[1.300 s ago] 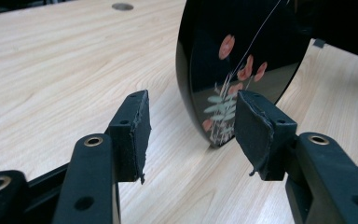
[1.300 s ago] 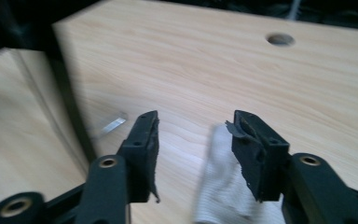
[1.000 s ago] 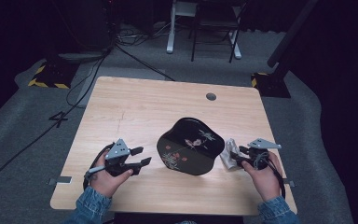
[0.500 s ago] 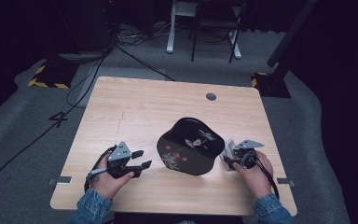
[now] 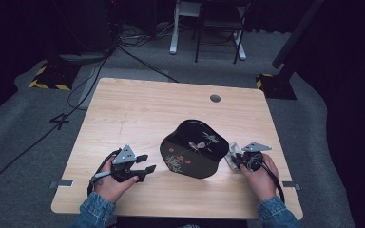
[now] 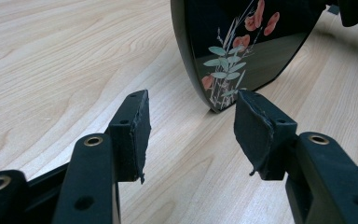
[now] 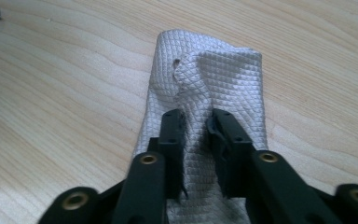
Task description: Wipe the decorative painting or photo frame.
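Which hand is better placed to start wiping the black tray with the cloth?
Right. The right hand-held gripper has just closed on the white cloth, right beside the black tray. The left hand-held gripper is open and empty, short of the tray's edge.

far table: bare, open passage; centre: black tray blocks path between left gripper and right gripper

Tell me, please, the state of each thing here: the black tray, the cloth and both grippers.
Black tray: flat on the table, not held.
White cloth: bunched up, pinched.
Right gripper: jaws have just been closing, now shut on the cloth.
Left gripper: open, holding nothing.
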